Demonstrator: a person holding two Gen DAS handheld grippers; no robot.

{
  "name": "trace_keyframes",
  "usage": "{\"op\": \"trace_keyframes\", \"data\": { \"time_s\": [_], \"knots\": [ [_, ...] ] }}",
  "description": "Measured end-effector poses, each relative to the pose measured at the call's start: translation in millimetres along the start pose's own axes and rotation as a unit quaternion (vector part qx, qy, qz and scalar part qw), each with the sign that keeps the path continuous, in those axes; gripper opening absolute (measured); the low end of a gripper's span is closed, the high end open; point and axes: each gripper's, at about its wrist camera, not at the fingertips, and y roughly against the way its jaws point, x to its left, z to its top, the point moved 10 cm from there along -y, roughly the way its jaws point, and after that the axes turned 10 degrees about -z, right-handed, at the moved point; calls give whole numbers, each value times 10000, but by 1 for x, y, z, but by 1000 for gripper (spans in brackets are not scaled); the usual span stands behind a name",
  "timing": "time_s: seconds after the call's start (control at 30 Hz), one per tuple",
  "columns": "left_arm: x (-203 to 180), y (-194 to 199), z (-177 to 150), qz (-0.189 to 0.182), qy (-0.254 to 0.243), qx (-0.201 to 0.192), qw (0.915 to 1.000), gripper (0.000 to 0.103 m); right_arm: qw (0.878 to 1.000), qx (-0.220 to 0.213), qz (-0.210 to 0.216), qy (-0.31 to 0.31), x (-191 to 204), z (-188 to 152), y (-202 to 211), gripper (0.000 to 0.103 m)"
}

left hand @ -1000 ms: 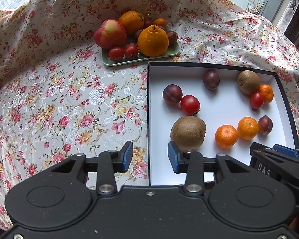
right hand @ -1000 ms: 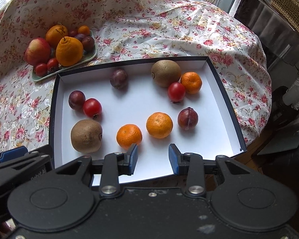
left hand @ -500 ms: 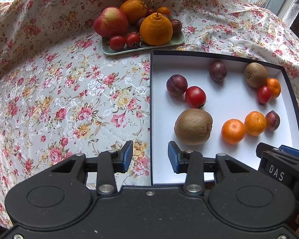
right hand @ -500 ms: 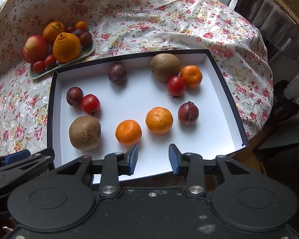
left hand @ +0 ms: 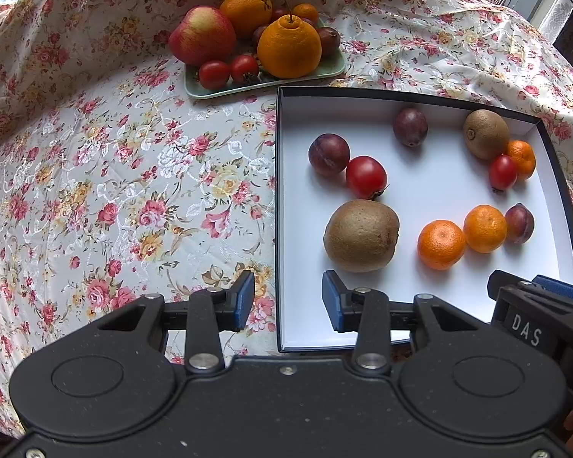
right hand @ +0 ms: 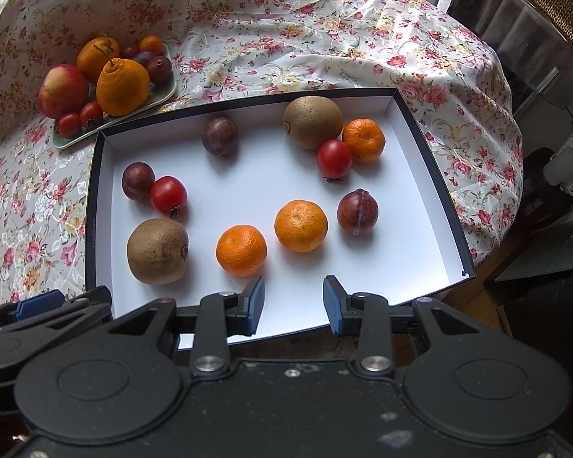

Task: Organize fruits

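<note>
Since a second ago we have drawn both tongs closer over the box (right hand: 420, 145); its fruits loom larger. Our left gripper (left hand: 288, 299) and right gripper (right hand: 293, 301) gape wide, holding nothing. The near kiwi (left hand: 361, 234) and a mandarin (right hand: 241, 250) lie just ahead; round fruit may roll if we pinch off-centre. A tomato (left hand: 365, 176) touching a plum (left hand: 328, 153) crowds access. The plate (left hand: 263, 82) of fruit sits beyond.

bright, soft daylight from the far windows, faint shadows under fruit, sharp focus, strong fisheye bending at edges.
</note>
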Motion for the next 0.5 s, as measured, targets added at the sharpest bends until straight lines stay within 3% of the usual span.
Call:
{"op": "trace_keyframes", "data": {
  "time_s": [0.5],
  "knots": [
    [-3,-1,2,39,-92,-24,9999,49,10000,33,-12,-47,-1,-1,0,37]
  ]
}}
